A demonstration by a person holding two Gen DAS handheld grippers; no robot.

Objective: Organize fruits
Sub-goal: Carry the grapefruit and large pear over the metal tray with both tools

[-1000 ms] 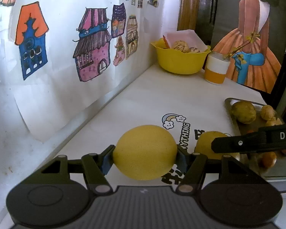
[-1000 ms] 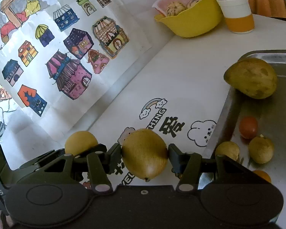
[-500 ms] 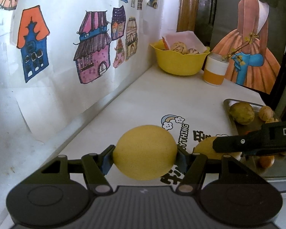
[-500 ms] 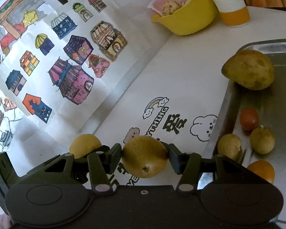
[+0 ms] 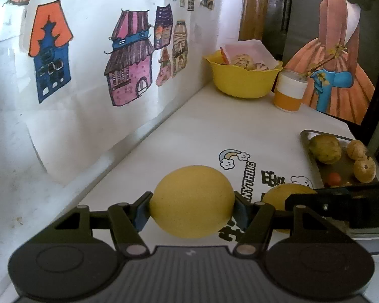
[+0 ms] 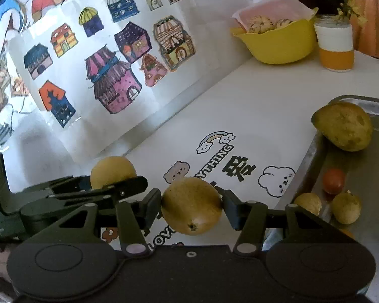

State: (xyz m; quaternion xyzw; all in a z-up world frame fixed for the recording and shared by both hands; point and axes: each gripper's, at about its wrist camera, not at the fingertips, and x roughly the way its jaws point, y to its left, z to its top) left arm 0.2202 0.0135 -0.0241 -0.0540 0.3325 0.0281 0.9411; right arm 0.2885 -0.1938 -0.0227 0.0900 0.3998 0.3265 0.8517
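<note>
Two grippers are each clamped on a fruit above the white desk (image 5: 194,136). The left gripper (image 5: 192,202) has its jaws closed against the sides of a round yellow fruit (image 5: 192,200); the right gripper (image 6: 191,205) has its jaws closed against a browner yellow fruit (image 6: 191,205) with a dark stem end facing down.

Only the right wrist view shows the metal tray (image 6: 308,161) clearly: it lies at the desk's right edge and holds a large greenish-brown fruit (image 6: 343,126) at its far end, a small red fruit (image 6: 333,180) and two small yellow-brown ones nearer. The left wrist view shows just the tray's far part, the near part being hidden behind the right gripper's black body, which crosses that view from the right.

Both views show a yellow bowl (image 5: 242,80) at the desk's far edge, lined with pink paper and holding pale round things, with an orange-and-white cup (image 5: 289,93) just beside it. Drawings of houses (image 5: 128,60) hang along the wall at the desk's left edge.
</note>
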